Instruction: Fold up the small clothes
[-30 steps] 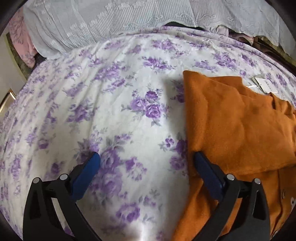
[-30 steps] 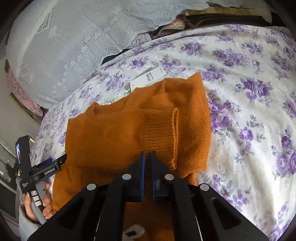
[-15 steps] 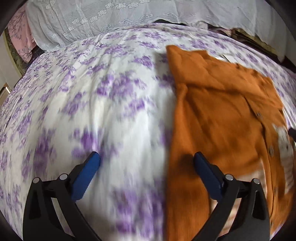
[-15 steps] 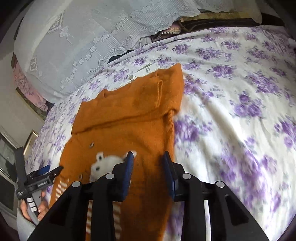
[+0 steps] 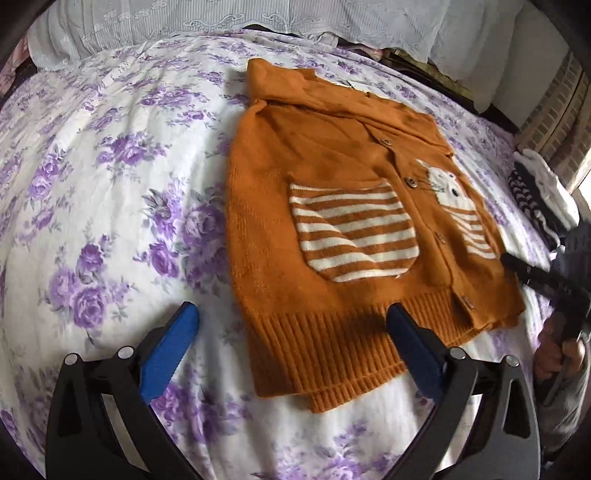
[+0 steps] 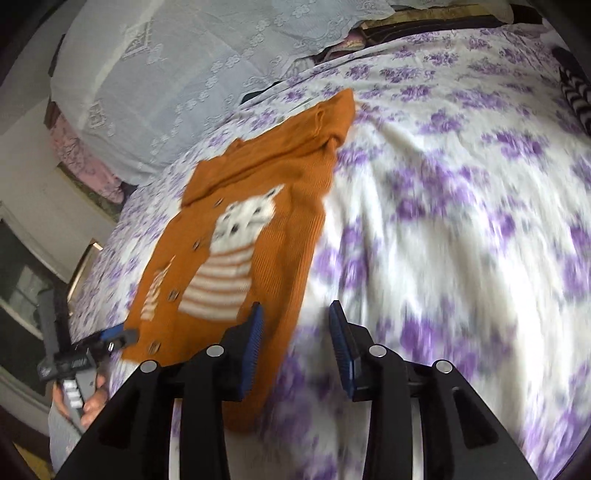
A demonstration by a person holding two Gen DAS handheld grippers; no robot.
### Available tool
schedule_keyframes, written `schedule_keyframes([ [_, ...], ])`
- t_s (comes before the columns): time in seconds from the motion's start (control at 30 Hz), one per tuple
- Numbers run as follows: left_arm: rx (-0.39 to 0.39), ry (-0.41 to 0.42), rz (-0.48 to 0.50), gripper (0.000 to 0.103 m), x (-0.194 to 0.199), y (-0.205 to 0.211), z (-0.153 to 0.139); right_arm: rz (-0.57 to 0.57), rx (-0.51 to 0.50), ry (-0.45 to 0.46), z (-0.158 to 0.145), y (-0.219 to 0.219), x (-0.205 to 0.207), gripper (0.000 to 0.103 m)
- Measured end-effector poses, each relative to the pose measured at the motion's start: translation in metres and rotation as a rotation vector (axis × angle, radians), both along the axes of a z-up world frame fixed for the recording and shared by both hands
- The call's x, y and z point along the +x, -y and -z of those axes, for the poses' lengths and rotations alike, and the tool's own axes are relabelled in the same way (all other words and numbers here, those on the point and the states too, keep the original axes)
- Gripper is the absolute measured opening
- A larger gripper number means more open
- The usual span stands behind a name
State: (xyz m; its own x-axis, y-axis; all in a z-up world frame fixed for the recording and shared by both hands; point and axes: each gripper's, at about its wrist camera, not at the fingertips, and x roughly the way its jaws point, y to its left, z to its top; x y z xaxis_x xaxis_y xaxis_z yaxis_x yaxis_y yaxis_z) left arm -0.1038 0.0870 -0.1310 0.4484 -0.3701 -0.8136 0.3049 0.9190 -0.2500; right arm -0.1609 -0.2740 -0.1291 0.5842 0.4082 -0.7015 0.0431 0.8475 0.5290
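A small orange knit cardigan point(image 5: 332, 192) with a white cat and striped pockets lies flat on the floral bedspread, both sleeves folded across its upper part. It also shows in the right wrist view point(image 6: 236, 236). My left gripper point(image 5: 291, 332) is open and empty, hovering over the ribbed hem at the cardigan's lower left corner. My right gripper point(image 6: 295, 325) is open and empty above the cardigan's lower right edge. The right gripper appears at the right edge of the left wrist view point(image 5: 546, 280).
The bed is covered by a white bedspread with purple flowers point(image 5: 110, 184). White lace pillows point(image 5: 221, 18) lie along the far edge. A black-and-white patterned cloth point(image 5: 535, 199) lies at the right side of the bed.
The right gripper opened and let go of the folded sleeve. Both grippers pulled back from the cardigan's top toward its hem, bringing the whole cardigan into view.
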Motion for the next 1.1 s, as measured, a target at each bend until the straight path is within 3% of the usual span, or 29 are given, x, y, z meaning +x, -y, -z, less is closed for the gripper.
schedule_keyframes([
  [0.2, -0.159, -0.039, 0.023, 0.095, 0.003, -0.006, -0.002, -0.040, 0.051, -0.008, 0.000, -0.006, 0.002, 0.042],
  [0.37, -0.115, -0.023, 0.022, 0.084, 0.008, 0.008, -0.001, -0.049, 0.111, -0.014, 0.003, -0.007, 0.019, 0.040],
  [0.43, -0.128, -0.015, 0.002, 0.057, 0.007, 0.002, -0.003, -0.056, 0.109, -0.011, 0.003, -0.008, 0.014, 0.030],
  [0.5, -0.169, -0.028, -0.010, 0.037, 0.008, -0.007, -0.003, -0.089, 0.122, -0.009, 0.002, -0.011, 0.007, 0.027],
  [0.53, -0.206, -0.047, -0.004, 0.032, 0.008, -0.011, -0.002, -0.112, 0.116, -0.005, 0.001, -0.015, 0.004, 0.027],
  [0.63, -0.231, -0.068, 0.007, 0.033, 0.008, -0.013, 0.002, -0.132, 0.095, -0.009, 0.001, -0.020, 0.006, 0.027],
  [0.7, -0.241, -0.088, 0.005, 0.038, 0.014, -0.013, 0.006, -0.121, 0.132, -0.015, 0.003, -0.016, 0.011, 0.026],
  [0.77, -0.277, -0.103, 0.003, 0.037, 0.018, -0.016, 0.007, -0.117, 0.139, -0.012, 0.004, -0.015, 0.013, 0.017],
  [0.8, -0.286, -0.104, 0.000, 0.034, 0.018, -0.017, 0.007, -0.117, 0.131, -0.005, 0.003, -0.016, 0.011, 0.014],
  [0.83, -0.283, -0.097, -0.003, 0.015, 0.015, -0.018, 0.007, -0.118, 0.128, 0.004, 0.001, -0.016, 0.010, 0.010],
  [0.87, -0.291, -0.094, 0.012, 0.009, 0.013, -0.017, 0.006, -0.119, 0.127, 0.019, -0.001, -0.015, 0.008, 0.006],
  [1.0, -0.257, -0.040, 0.027, 0.009, 0.005, -0.012, -0.003, -0.106, 0.135, 0.091, -0.017, -0.010, -0.001, 0.006],
  [1.1, -0.241, -0.042, 0.027, 0.009, 0.008, -0.011, -0.006, -0.108, 0.129, 0.059, -0.012, -0.010, 0.002, 0.005],
])
